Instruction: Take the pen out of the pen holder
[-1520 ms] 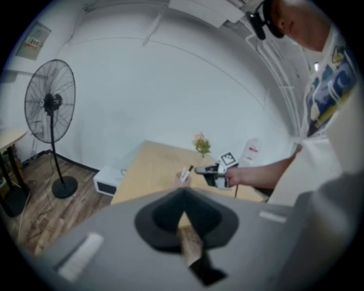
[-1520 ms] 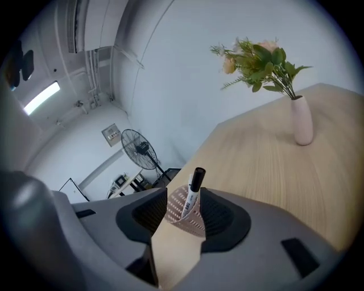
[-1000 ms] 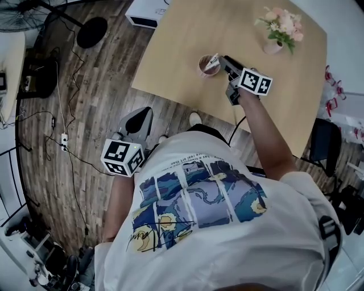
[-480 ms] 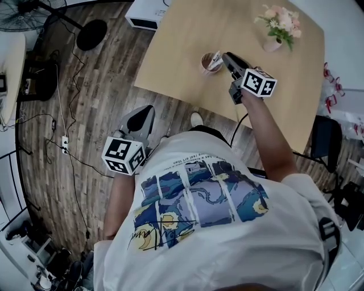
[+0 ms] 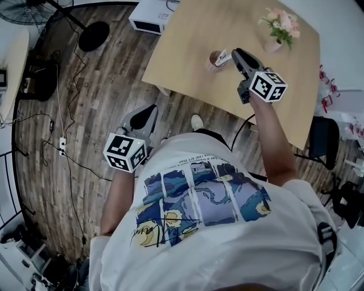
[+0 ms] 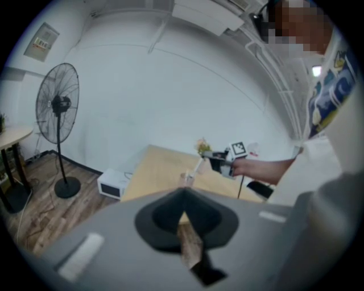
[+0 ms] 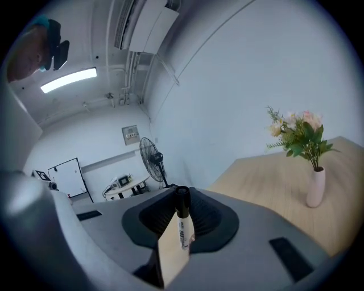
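Observation:
A white pen (image 5: pixel 223 56) with a black cap is in my right gripper (image 5: pixel 234 54), which is shut on it above the wooden table (image 5: pixel 187 34). In the right gripper view the pen (image 7: pixel 182 227) stands upright between the pads. The small brown pen holder (image 5: pixel 216 60) stands just left of the gripper. Seen from the left gripper view, the pen (image 6: pixel 197 166) slants up from the holder (image 6: pixel 186 179) to the right gripper (image 6: pixel 211 154), its lower end at the holder's mouth. My left gripper (image 5: pixel 143 113) hangs shut and empty over the floor, short of the table.
A vase of flowers (image 5: pixel 277 34) stands at the table's far right, also in the right gripper view (image 7: pixel 314 185). A standing fan (image 6: pixel 57 108) and a white box (image 5: pixel 151 14) sit on the floor beyond the table. Cables and a power strip (image 5: pixel 62 142) lie at left.
My right gripper has risen with the pen, drawing it up from deep in the holder. The left gripper has shifted slightly toward the table.

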### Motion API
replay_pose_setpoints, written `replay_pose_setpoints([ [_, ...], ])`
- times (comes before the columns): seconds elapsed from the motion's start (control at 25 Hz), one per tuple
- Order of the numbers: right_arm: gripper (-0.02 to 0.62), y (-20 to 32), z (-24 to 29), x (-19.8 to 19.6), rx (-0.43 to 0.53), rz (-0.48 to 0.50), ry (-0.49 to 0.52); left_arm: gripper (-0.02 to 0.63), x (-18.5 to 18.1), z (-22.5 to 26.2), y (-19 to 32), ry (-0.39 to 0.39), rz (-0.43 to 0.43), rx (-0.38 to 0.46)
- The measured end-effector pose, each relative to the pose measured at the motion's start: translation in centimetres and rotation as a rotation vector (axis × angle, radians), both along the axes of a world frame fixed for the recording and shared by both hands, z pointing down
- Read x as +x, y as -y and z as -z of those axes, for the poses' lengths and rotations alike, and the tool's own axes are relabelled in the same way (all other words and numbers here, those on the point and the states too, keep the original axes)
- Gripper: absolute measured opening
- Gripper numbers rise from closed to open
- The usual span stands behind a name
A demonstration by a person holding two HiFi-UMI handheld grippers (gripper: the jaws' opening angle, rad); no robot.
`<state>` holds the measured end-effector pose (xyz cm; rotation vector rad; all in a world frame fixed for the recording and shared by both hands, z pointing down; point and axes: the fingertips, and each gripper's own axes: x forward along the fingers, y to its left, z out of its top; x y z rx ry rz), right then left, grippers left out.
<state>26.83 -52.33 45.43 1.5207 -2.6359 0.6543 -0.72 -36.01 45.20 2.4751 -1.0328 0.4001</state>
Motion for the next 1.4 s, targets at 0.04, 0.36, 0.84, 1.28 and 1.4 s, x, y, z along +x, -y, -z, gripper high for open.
replay_pose_setpoints([
  [0.04, 0.067, -0.4, 0.6, -0.3, 0.012, -0.001, -0.005, 0.009, -0.4, 0.1, -0.3, -0.005, -0.004, 0.005],
  [0.36, 0.067, -5.0, 4.8, -3.5, 0.083, 0.010, -0.046, 0.009, -3.2, 0.4, -2.7, -0.039, -0.032, 0.029],
  [0.84, 0.067, -14.1, 7.2, -10.7, 0.124, 0.058, -0.115, 0.009, -7.4, -0.6, -7.1, -0.073, -0.095, 0.012],
  [1.28, 0.067, -21.3, 7.6, -16.6, 0.130, 0.139, -0.191, 0.009, -9.6, -1.2, -10.0, -0.092, -0.139, 0.011],
  [1.4, 0.067, -22.4, 7.9, -17.6, 0.136, 0.152, -0.207, 0.009, -9.9, -1.3, -10.4, -0.095, -0.152, 0.009],
])
